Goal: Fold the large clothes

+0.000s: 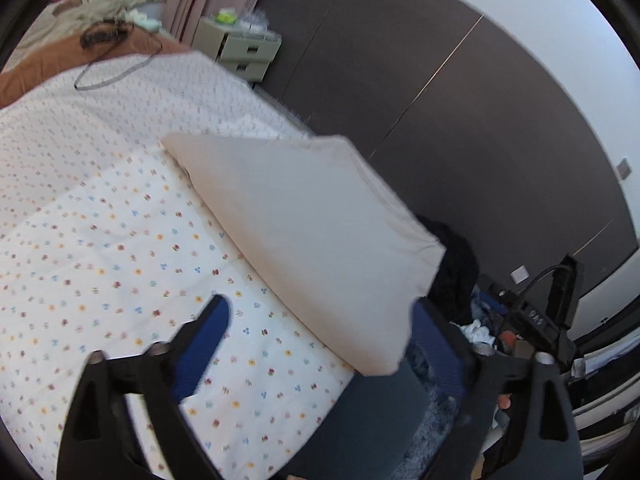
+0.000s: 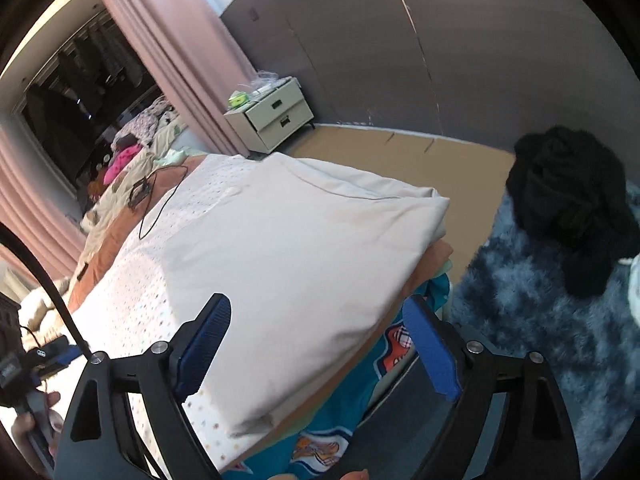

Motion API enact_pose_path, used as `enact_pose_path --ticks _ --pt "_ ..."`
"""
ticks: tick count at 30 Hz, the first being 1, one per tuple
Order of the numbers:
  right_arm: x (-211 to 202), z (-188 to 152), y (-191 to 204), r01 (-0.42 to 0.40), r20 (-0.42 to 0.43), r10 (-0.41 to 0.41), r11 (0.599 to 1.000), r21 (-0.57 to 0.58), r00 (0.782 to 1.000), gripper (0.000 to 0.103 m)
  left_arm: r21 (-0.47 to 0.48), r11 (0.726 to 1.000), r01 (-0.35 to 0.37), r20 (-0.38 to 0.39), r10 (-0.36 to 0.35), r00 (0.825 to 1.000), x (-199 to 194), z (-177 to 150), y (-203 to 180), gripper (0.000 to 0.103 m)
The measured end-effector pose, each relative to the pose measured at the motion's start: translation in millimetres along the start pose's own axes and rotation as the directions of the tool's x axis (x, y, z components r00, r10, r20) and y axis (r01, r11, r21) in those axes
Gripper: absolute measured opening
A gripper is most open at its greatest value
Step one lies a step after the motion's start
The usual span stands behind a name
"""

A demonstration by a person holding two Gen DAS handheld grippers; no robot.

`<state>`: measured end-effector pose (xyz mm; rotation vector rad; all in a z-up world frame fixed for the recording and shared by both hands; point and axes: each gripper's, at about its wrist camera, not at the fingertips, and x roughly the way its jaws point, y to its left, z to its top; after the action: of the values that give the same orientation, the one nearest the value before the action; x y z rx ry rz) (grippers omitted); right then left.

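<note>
A folded cream garment (image 1: 304, 236) lies at the edge of a bed covered by a white sheet with small flowers (image 1: 100, 248), seen here from two hand-held grippers raised above it. The left gripper (image 1: 320, 324) stands with its blue-padded fingers wide apart, nothing between them; the garment's near corner sits just beyond the tips. The right gripper (image 2: 316, 332) is likewise spread, its pads clear of the cloth, which from this side shows as the top layer (image 2: 288, 248) of a stack, with an orange fold (image 2: 438, 254) and a teal printed fabric (image 2: 352, 400) showing beneath at the bed's edge. A black cable (image 2: 160, 200) trails across the sheet toward a brown blanket (image 1: 36, 72) and a heap of mixed clothes (image 2: 132, 148) near the pink curtains (image 2: 180, 60). A pale bedside cabinet with two drawers (image 2: 276, 114) stands against the dark wall panels. On the floor, a black garment (image 2: 572, 208) rests on a shaggy blue rug (image 2: 540, 320). Part of a hand (image 2: 28, 424) gripping the other device shows at the lower left of the right wrist view.
</note>
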<state>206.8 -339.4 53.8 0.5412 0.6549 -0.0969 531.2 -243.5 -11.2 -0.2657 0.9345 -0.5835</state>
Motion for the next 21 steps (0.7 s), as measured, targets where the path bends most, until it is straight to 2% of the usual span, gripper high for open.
enact_pose_path --ticks 1,4,6,7,12,17,21 --pt "-6 -3 4 0.007 0.009 -0.007 1.000 -0.011 1.000 0.087 0.005 1.000 0.002 0.018 -0.002 1.000 -12 -2 0 0.103" --pt "-35 -14 19 -0.042 0.045 0.043 0.999 -0.031 0.998 0.088 0.022 1.000 -0.003 0.070 0.002 0.998 -48 -10 -3 0.103" --pt "-51 -23 27 -0.055 0.068 0.059 0.997 -0.059 0.996 0.095 0.027 0.999 -0.017 0.108 0.014 0.994 -71 -18 -7 0.103" --pt "-60 -29 32 -0.069 0.075 0.074 0.995 -0.073 0.994 0.103 0.024 0.999 -0.023 0.126 0.020 0.992 -83 -23 -8 0.103" --pt "-89 -55 42 -0.101 0.100 0.114 0.987 -0.125 0.988 0.103 0.023 0.997 -0.067 0.201 0.061 0.978 -140 -49 -11 0.103" --pt "-110 -80 44 -0.110 0.089 0.125 0.981 -0.157 0.988 0.103 0.027 0.993 -0.115 0.256 0.104 0.961 -187 -78 -17 0.103" --pt "-135 -93 46 -0.157 0.098 0.177 0.971 -0.182 0.979 0.103 0.029 0.988 -0.154 0.291 0.139 0.946 -218 -101 -24 0.103"
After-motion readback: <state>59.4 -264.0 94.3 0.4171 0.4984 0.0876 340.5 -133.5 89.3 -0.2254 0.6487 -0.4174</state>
